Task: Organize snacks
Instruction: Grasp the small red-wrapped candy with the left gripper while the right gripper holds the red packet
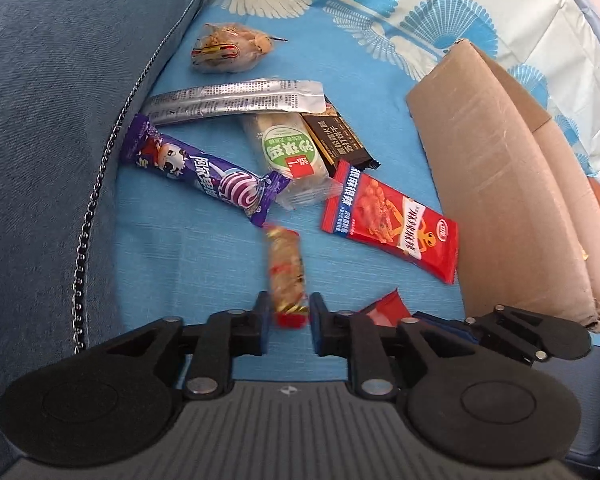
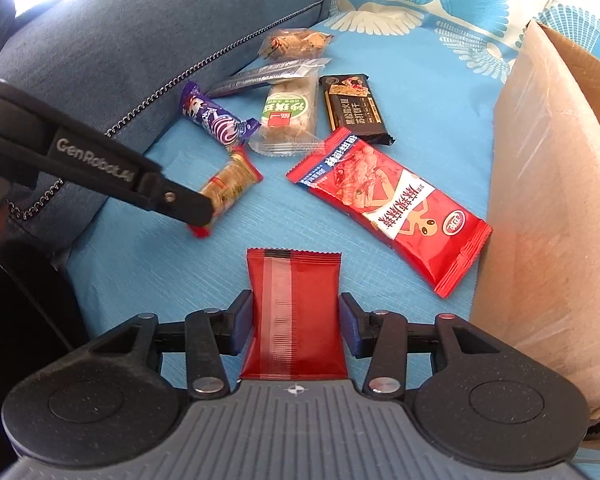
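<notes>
A blue cloth (image 1: 188, 256) with white fan patterns covers the surface. A blue cushion (image 1: 60, 100) lies along its left side, a metal chain (image 1: 96, 188) running down the cushion's edge.

Looks like a home, prob. a living room or bedroom: the snacks lie on a soft seat or bed covered w/ a bright blue cloth (image 2: 172, 264) printed w/ white and blue fan shapes toward its far edge. Along the cloth's left edge sits a big grey-blue fabric cushion (image 1: 60, 92) w/ an exposed zipper (image 1: 96, 196) down its seam. At the right edge stands a worn cardboard box (image 1: 512, 200), flaps open. Strong daylight at the top-left corner of the right wrist view, as from a window. No counters, shelving or tools, just soft furnishings.
</notes>
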Motion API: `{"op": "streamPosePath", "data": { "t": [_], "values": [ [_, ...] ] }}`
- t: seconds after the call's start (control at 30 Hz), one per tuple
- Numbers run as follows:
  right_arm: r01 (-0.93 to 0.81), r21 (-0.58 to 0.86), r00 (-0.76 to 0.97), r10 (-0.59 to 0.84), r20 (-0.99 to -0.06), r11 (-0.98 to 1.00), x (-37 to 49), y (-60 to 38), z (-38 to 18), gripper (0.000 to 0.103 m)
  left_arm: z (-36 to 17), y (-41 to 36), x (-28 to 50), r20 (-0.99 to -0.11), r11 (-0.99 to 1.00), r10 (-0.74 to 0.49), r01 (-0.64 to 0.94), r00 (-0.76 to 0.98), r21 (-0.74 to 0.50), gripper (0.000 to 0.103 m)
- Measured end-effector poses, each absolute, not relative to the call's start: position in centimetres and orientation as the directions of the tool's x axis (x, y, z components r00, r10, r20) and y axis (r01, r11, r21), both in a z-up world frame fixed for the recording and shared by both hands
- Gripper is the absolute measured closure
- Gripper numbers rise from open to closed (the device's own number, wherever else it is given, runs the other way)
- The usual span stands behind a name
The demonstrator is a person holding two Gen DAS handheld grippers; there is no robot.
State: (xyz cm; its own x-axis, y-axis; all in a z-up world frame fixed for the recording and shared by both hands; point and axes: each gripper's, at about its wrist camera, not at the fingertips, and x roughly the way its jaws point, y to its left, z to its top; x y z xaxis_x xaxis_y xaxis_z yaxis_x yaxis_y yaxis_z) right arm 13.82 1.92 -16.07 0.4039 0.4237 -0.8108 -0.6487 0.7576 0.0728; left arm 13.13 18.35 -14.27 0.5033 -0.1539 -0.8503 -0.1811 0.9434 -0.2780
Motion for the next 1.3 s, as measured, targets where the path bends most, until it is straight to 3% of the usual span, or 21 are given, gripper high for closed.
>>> {"op": "streamPosePath", "data": {
  "t": [0.2,0.9,1.3],
  "values": [
    [-0.649,0.070,0.405,0.422,-0.811,0.758,13.8,1.9,-16.2,0.053,-14.7,18.3,13.7,-0.852,0.943,-0.150,-0.186,0.502,-0.276,0.070],
    [-0.658,0.042,0.420,0.413,-0.808,0.752,13.5,2.0,-16.1,0.056,-14.6,16.0,14.7,-0.845,0.982,-0.035,-0.136,0.534,-0.127,0.070],
    [-0.656,0.036,0.429,0.412,-0.804,0.754,13.4,1.9,-16.0,0.057,-14.9,16.1,14.8,-0.852,0.982,-0.032,-0.144,0.523,-0.125,0.070]
  ]
}}
